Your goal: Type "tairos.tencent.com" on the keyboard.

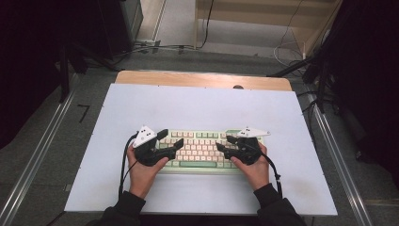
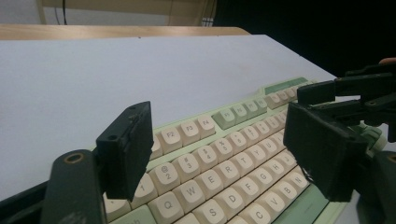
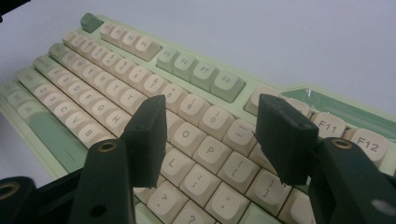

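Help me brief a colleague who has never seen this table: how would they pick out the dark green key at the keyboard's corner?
Start at the white table top, where a pale green keyboard lies between the two grippers. In the right gripper view, follow its top row of keys to the far left end. The corner key there stands alone and is dark green, unlike the cream keys beside it.

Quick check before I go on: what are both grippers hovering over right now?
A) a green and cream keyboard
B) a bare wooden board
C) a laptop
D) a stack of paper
A: the left gripper and the right gripper both hang, jaws apart, over the keyboard on the white table, nothing between them.
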A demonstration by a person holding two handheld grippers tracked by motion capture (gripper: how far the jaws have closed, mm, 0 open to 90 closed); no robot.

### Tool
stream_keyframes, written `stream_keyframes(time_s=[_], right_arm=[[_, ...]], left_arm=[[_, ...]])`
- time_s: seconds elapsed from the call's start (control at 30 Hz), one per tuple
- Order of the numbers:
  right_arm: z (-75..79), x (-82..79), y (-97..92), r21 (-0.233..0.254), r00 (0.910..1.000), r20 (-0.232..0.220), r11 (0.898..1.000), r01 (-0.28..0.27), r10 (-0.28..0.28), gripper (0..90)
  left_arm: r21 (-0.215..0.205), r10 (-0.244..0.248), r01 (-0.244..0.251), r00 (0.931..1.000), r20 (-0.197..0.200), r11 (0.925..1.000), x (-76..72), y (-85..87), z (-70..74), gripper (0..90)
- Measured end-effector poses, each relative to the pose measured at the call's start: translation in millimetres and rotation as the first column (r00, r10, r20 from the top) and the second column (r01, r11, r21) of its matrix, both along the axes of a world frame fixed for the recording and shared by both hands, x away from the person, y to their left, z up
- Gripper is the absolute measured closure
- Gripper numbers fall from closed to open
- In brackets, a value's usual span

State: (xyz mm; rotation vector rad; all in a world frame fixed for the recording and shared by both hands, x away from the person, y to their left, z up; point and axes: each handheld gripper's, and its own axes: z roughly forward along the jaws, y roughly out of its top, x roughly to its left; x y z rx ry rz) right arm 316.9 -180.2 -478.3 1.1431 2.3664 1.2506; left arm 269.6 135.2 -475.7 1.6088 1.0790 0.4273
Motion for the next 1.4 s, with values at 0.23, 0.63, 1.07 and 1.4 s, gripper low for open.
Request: stream_keyframes(time_s=[0.23, 0.63, 1.07, 1.4], right_arm=[[1.1, -1.5, 0.1, 0.004, 0.9999, 0.005, 1.0, -0.012, 0.012, 47.1], [-0.8, -2.3, 2.1, 0.011, 0.9981, -0.013, 0.998, -0.06, 0.06, 63.3], [0.1, -4.3, 4.4, 0.009, 0.9977, 0.008, 0.998, -0.068, 0.067, 84.2], [1.1, -5.0, 4.3, 0.017, 0.9974, 0.014, 0.997, -0.071, 0.071, 87.7]], left_arm=[[0.01, 0.017, -0.017, 0.9999, -0.001, 0.9998, 0.5, 0.6, -1.1, 23.0], [0.02, 0.019, -0.019, 0.9998, -0.007, 0.9996, 0.1, 0.0, -3.6, 23.1], [0.027, 0.023, -0.023, 0.9997, -0.011, 0.9994, -0.4, -0.1, -4.5, 23.5], [0.026, 0.022, -0.021, 0.9997, -0.011, 0.9994, -0.9, -0.1, -4.3, 23.5]])
